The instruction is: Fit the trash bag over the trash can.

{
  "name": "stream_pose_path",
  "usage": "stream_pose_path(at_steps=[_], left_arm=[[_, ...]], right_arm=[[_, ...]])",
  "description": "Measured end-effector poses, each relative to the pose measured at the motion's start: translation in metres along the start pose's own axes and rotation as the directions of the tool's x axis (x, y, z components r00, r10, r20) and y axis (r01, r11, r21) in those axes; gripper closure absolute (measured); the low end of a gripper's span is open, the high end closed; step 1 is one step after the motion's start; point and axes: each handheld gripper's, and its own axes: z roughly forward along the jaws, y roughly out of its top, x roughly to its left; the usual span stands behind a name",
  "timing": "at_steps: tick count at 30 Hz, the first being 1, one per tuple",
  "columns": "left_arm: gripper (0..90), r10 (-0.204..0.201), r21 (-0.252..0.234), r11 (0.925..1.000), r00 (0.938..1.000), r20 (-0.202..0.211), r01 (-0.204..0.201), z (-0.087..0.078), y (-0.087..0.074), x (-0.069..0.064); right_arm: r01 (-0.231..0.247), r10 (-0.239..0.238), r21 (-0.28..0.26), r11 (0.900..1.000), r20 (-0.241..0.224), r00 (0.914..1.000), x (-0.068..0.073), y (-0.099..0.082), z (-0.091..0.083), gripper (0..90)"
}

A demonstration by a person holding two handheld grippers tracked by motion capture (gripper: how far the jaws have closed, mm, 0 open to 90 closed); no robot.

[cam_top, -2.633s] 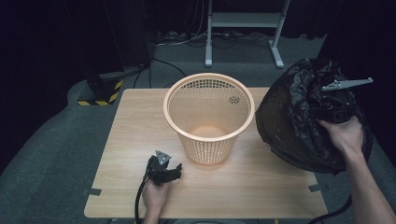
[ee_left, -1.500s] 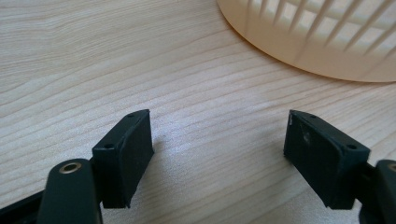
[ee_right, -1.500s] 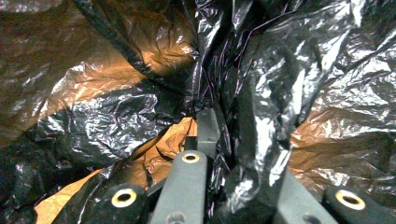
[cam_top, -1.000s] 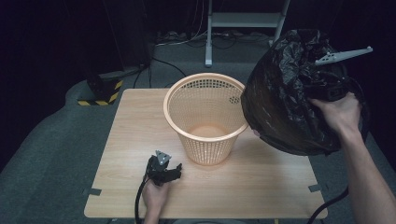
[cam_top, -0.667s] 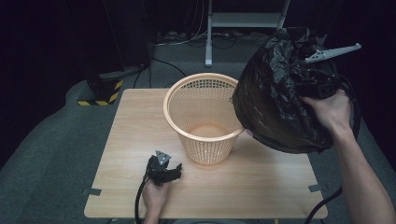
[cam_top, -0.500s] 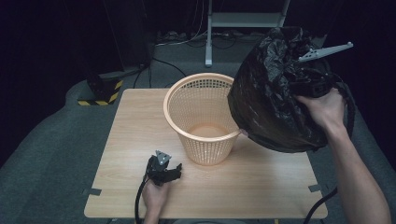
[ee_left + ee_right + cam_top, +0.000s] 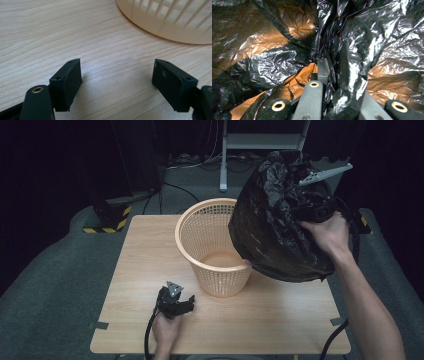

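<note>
A large black plastic bag (image 7: pixel 280 225) hangs in the air at the right, its lower left side over the rim of the orange mesh basket (image 7: pixel 212 247) in the middle of the wooden table (image 7: pixel 140 250). My right gripper (image 7: pixel 312 210) is shut on a gathered fold of the bag (image 7: pixel 337 62) near its top. Crinkled black film surrounds its jaws in the right gripper view. My left gripper (image 7: pixel 175 302) rests on the table in front of the basket, jaws wide open with bare wood between the pads (image 7: pixel 68 80); the basket's base (image 7: pixel 172 22) lies just ahead of it.
A metal stand (image 7: pixel 260 145) and cables stand on the dark floor behind the table. A yellow-and-black striped strip (image 7: pixel 107 220) lies at the table's far left corner. Tape tabs (image 7: pixel 100 325) mark the near table edges.
My right hand has carried the bag leftward, from beside the table to over the basket's right rim. The left gripper has stayed put.
</note>
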Motion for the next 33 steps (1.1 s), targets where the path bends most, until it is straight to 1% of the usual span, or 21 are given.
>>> stream_pose_path(at_steps=[5,11,24,33], left_arm=[[23.7,0.0,0.0,1.0,1.0,0.0,0.0,0.0,0.0,0.0],[23.6,-0.001,0.0,1.0,1.0,0.0,0.001,0.0,0.0,0.0],[23.7,0.001,0.001,1.0,1.0,0.0,-0.001,0.0,0.0,0.0],[23.8,0.0,0.003,1.0,1.0,-0.002,0.0,0.0,0.0,0.0]], right_arm=[[0.005,-0.005,0.006,1.0,-0.015,0.9999,0.006,0.005,0.008,88.6],[0.009,-0.008,0.014,0.9999,-0.035,0.9994,0.01,0.01,0.018,88.6],[0.019,-0.018,0.021,0.9996,-0.065,0.9977,0.019,0.018,0.033,88.6],[0.037,-0.035,0.028,0.9989,-0.085,0.9958,0.027,0.026,0.044,88.6]])
